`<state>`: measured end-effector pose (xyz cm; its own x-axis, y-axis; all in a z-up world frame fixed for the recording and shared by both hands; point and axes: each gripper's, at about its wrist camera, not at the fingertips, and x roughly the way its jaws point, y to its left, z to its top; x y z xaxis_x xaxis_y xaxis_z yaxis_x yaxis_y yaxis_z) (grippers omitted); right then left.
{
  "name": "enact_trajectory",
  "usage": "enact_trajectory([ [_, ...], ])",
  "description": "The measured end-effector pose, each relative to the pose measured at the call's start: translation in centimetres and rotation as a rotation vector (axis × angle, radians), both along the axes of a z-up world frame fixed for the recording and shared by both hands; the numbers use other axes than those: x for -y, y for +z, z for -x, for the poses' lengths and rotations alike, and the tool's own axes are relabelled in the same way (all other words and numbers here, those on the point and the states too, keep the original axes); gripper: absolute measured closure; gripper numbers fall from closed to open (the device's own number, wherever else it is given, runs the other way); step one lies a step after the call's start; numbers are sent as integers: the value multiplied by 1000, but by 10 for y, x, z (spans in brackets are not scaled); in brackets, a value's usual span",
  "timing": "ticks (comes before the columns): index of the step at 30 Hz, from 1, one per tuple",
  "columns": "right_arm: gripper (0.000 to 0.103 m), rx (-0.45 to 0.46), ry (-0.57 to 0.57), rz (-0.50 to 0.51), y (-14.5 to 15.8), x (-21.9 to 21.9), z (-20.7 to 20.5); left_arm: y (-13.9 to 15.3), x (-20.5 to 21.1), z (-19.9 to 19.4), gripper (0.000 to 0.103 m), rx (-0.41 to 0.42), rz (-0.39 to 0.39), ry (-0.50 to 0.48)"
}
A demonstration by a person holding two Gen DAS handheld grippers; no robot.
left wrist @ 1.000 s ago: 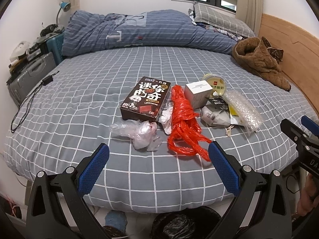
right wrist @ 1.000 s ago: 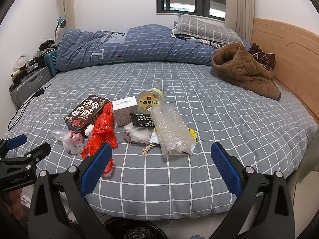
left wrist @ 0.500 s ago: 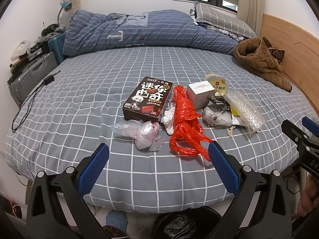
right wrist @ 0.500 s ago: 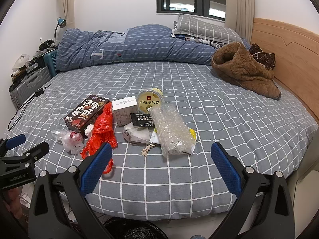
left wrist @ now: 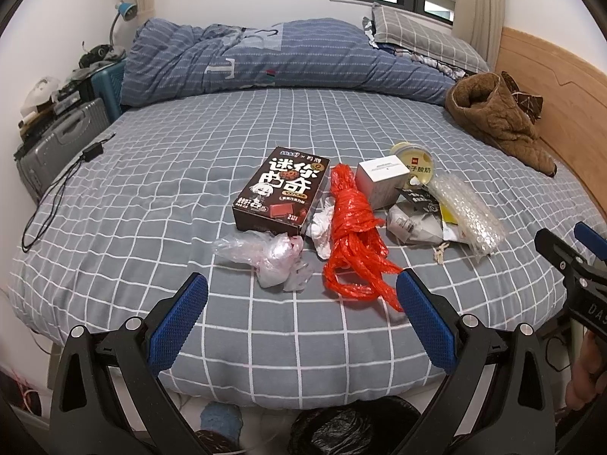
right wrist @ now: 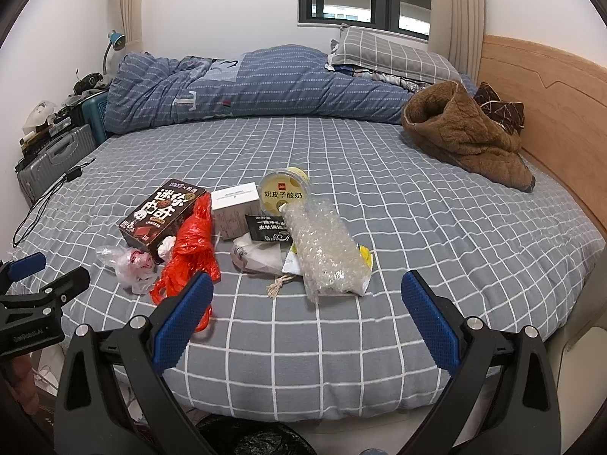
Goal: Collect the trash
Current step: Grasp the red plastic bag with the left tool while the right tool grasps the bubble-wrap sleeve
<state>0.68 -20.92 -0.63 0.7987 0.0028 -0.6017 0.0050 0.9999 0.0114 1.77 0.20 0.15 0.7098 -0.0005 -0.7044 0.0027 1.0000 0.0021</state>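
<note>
Trash lies in a cluster on the grey checked bed (left wrist: 151, 197): a dark brown snack box (left wrist: 282, 189), a crumpled clear plastic bag (left wrist: 265, 254), a red plastic bag (left wrist: 353, 235), a white box (left wrist: 379, 180), a yellow yoghurt cup (left wrist: 415, 161), and bubble wrap (left wrist: 466, 212). In the right wrist view the bubble wrap (right wrist: 326, 246) lies just ahead, with the red plastic bag (right wrist: 189, 242) to its left. My left gripper (left wrist: 301, 318) is open and empty, short of the clear bag. My right gripper (right wrist: 307, 318) is open and empty, short of the bubble wrap.
A black-lined bin (left wrist: 341, 432) stands on the floor below the bed's near edge and also shows in the right wrist view (right wrist: 250, 436). A brown blanket (left wrist: 497, 117) lies by the wooden headboard. A folded blue duvet (left wrist: 273, 60) lies at the far side. Suitcases (left wrist: 57, 140) stand at the left.
The left gripper has edged slightly forward and right toward the trash. The right gripper has barely moved. Both stay open.
</note>
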Motion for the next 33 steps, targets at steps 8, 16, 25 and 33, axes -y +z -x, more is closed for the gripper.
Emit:
enact_trajectory([
  [8,7,-18,2,-8,-11,20,-52,0,25,-40,6,-16,-26,-26],
  [16,7,-92,3,-47,-31,30,-105,-33,53,-105,6,-90,-49,-55],
  [25,10,-174,26,-39,-68,29,-133,-64,62,-145,12,-142,-16,-40],
  [33,24,-230,45,-57,-94,30,-141,-84,70,-155,24,-169,-7,-33],
])
